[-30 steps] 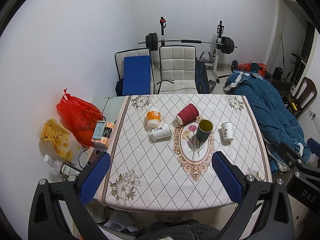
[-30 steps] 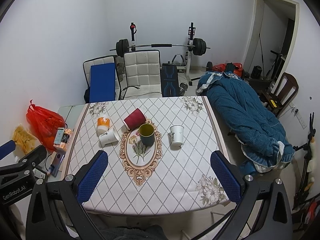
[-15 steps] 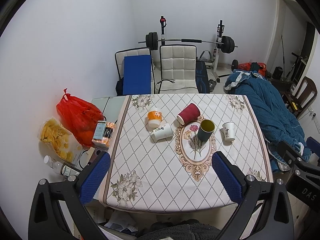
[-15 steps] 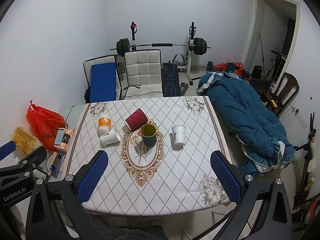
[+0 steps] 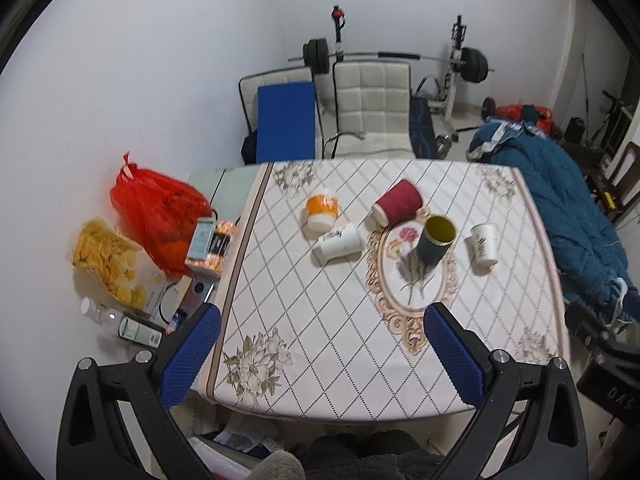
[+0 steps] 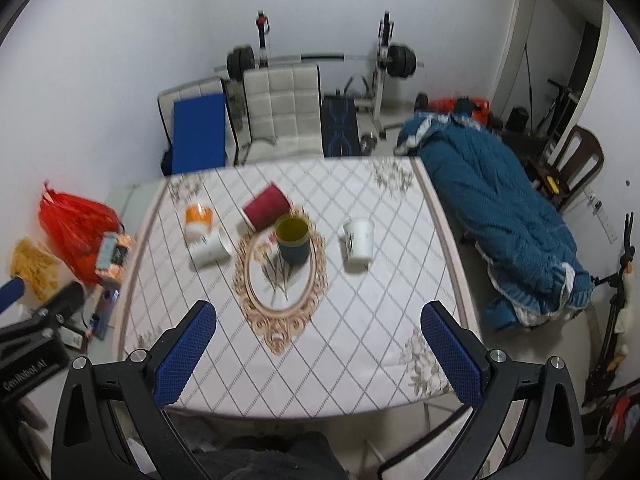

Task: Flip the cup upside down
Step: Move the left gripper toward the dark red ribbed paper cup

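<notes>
left gripper [image 5: 320,354]: fingers spread wide, nothing between them, hovering over the near edge of the counter at the bottom of the left wrist frame
right gripper [image 6: 320,354]: fingers likewise wide apart and empty, low in the right wrist frame above the near counter edge
counter [image 5: 304,320]: diamond-pattern cloth with an oval flower medallion right of centre; fills mid-frame in both views
dark cup [image 5: 435,239]: upright, mouth up, yellow inside, standing on the upper part of the medallion, centre-right of the left wrist frame; in the right wrist view [image 6: 293,239] it sits just left of centre
red cup [image 5: 397,207]: lying on its side, up and left of the dark cup, close to it
white cup [image 5: 483,244]: upright with print on its side, right of the dark cup, apart from it
second white cup [image 5: 339,240]: on its side, left of the medallion, just below the orange cup
orange cup [image 5: 321,211]: orange with a white band, upper left of the cup group; cannot tell which end is up
red bag [image 5: 154,210]: on the floor left of the counter, boxes and a snack packet beside it
blue blanket [image 6: 496,216]: heaped at the right side of the counter
chairs [image 5: 372,108]: two white padded ones behind the counter, barbell rack behind them
right wrist view: slightly blurred
</notes>
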